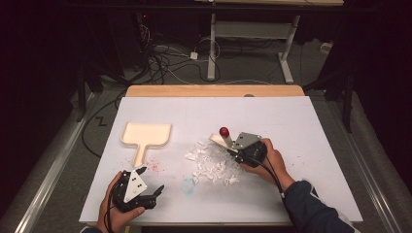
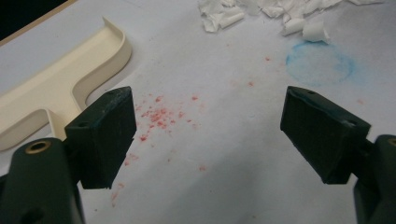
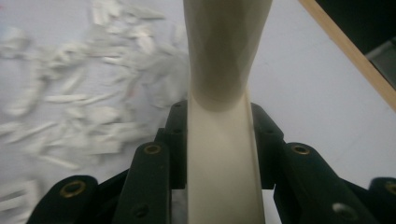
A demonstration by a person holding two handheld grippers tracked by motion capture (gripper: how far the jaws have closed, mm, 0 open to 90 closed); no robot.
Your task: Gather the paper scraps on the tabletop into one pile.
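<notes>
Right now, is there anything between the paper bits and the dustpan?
Nothing visible does. The paper scraps lie right of the cream dustpan, with bare white table between them, marked by flat red specks. The right hand-held gripper holds the brush at the pile.

Between the left gripper's [image 2: 205, 135] wide-apart jaws lies bare, red-speckled sheet. The dustpan [image 2: 56, 93] stands just beyond its left jaw; paper scraps [image 2: 261, 14] lie well ahead. The brush handle [image 3: 222, 140] fills the right gripper's [image 3: 219, 140] jaws.
</notes>
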